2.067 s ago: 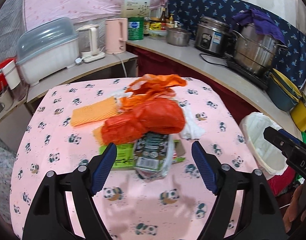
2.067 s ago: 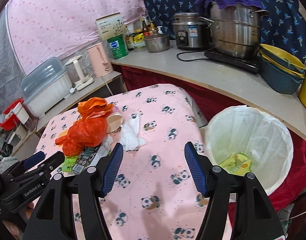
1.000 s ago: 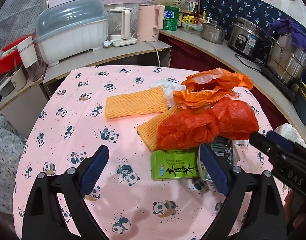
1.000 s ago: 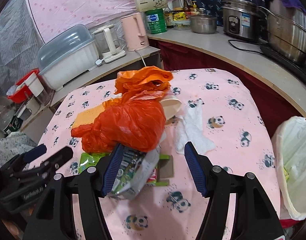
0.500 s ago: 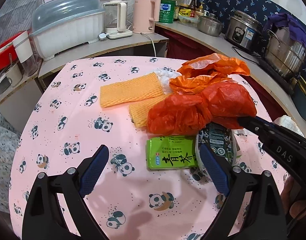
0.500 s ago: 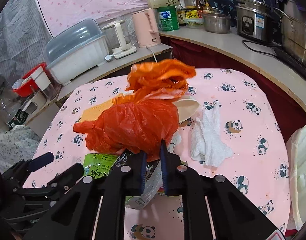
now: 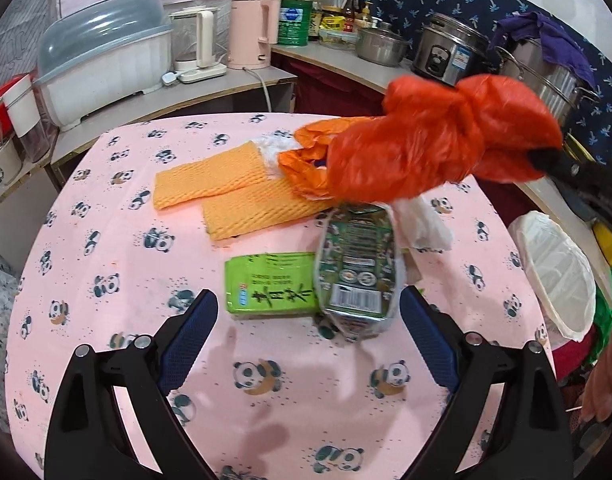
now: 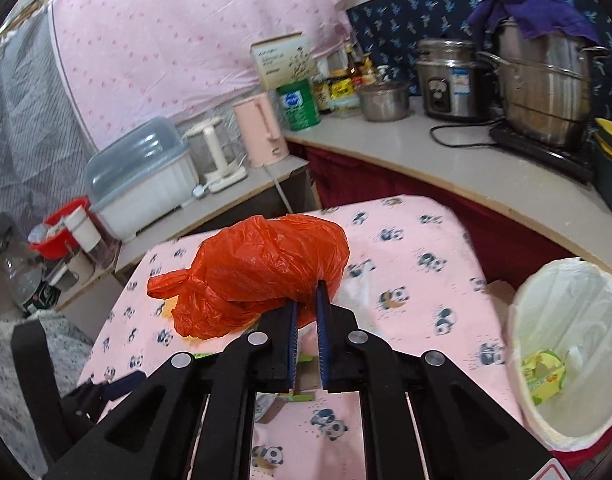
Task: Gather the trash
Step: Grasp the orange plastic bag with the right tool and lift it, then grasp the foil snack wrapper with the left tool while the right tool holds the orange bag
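Observation:
My right gripper (image 8: 306, 300) is shut on a knotted red plastic bag (image 8: 262, 272) and holds it above the pink panda tablecloth (image 8: 410, 280). In the left wrist view the same red bag (image 7: 438, 140) hangs in the air at the upper right. My left gripper (image 7: 308, 320) is open and empty, low over the table (image 7: 118, 248). Just ahead of it lie a green tea packet (image 7: 270, 286) and a silvery green wrapper (image 7: 356, 264). Behind are two orange foam nets (image 7: 226, 188), an orange bag (image 7: 306, 164) and a white tissue (image 7: 424, 224).
A white-lined trash bin (image 8: 574, 340) stands right of the table, with a yellow-green wrapper inside; it also shows in the left wrist view (image 7: 554, 272). The counter behind holds a pink kettle (image 7: 250, 32), a rice cooker (image 7: 450, 52) and a steel pot (image 8: 546, 88).
My right gripper, shut on the red bag, has lifted it off the pile and swung right toward the bin. The silvery wrapper beneath is uncovered. My left gripper stays open.

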Tool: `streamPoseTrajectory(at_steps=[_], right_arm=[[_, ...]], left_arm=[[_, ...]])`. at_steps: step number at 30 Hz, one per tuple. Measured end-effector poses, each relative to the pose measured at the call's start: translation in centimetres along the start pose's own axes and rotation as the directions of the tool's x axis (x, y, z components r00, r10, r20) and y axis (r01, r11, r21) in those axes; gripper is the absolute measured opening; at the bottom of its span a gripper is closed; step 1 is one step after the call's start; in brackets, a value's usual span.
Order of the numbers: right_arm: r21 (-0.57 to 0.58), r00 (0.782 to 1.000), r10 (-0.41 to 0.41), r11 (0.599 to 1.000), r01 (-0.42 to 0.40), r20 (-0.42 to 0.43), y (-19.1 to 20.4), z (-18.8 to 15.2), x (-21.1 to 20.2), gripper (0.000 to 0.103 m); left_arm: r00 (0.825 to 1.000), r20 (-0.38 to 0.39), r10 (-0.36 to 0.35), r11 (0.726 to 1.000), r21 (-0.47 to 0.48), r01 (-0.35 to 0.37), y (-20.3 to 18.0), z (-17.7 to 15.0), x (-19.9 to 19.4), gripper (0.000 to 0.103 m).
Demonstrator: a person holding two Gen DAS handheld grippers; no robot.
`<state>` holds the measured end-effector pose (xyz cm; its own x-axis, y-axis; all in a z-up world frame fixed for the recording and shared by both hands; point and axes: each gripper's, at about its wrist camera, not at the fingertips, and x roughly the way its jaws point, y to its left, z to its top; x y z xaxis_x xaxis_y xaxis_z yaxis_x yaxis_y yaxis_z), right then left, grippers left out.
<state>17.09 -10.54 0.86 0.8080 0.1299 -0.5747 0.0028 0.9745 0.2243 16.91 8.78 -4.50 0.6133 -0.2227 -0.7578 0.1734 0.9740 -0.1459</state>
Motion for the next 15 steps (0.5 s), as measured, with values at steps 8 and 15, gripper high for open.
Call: streamPoseTrajectory(at_steps=[8, 15], right_arm=[[0.070, 0.997, -0.068, 0.995, 0.065, 0.048, -4.0, 0.3, -2.6, 0.008], [0.119, 0.993, -0.115, 0.987, 0.110, 0.040, -6.9, 0.0, -2.9, 0.008]], left_arm=[[0.998, -0.050, -0.044, 0.999, 0.026, 0.045, -2.3, -0.3, 2.6, 0.091], [0.997, -0.077, -0.011, 0.999, 0.050, 0.015, -3.2, 0.0, 5.5, 0.090]])
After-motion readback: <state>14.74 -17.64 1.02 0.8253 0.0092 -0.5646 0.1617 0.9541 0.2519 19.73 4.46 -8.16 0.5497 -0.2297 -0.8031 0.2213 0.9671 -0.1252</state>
